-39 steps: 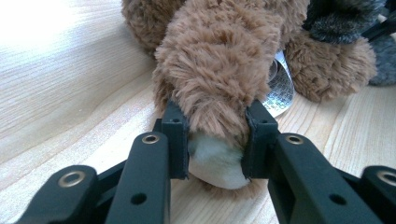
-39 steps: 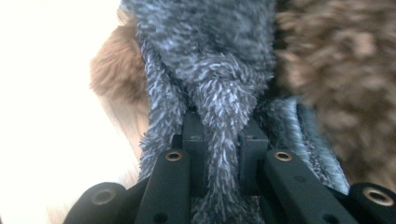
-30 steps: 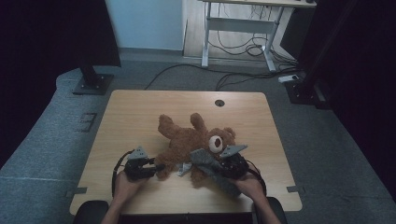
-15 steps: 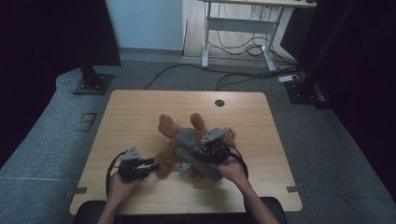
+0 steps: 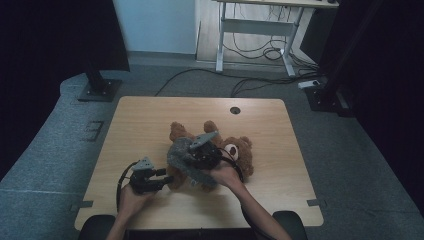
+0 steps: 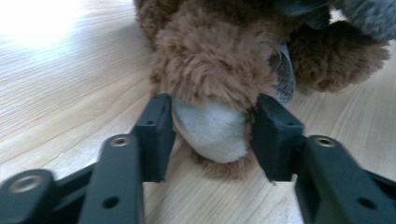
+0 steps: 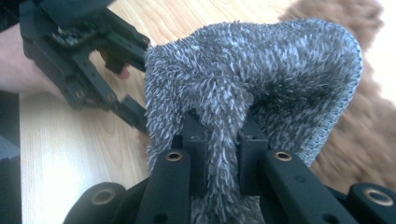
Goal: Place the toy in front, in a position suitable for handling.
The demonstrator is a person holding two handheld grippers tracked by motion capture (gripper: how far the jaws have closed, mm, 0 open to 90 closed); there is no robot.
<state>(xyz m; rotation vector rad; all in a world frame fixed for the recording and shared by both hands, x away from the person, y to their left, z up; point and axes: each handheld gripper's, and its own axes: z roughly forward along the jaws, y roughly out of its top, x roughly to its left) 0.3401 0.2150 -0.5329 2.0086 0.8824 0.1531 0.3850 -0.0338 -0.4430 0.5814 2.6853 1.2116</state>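
L gripper (image 5: 162, 179), nearest the person, has its jaws just reopened yet hugging the teddy bear's (image 5: 239, 150) white-soled paw (image 6: 212, 133), while R gripper (image 5: 192, 159), jaws clamped on the grey cloth (image 7: 252, 79), holds it over the bear mid-counter (image 5: 150, 120), bear lying lengthwise L-R.

Brown teddy bear (image 5: 240, 152) lies on table, grey fuzzy cloth (image 5: 177, 155) draped over it

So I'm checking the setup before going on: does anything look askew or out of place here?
Mildly odd: the teddy bear lies sprawled on the table, with a grey fuzzy cloth bunched over its body. The right gripper pinches a fold of that cloth, while the left gripper straddles a white-soled paw. Nothing looks damaged.
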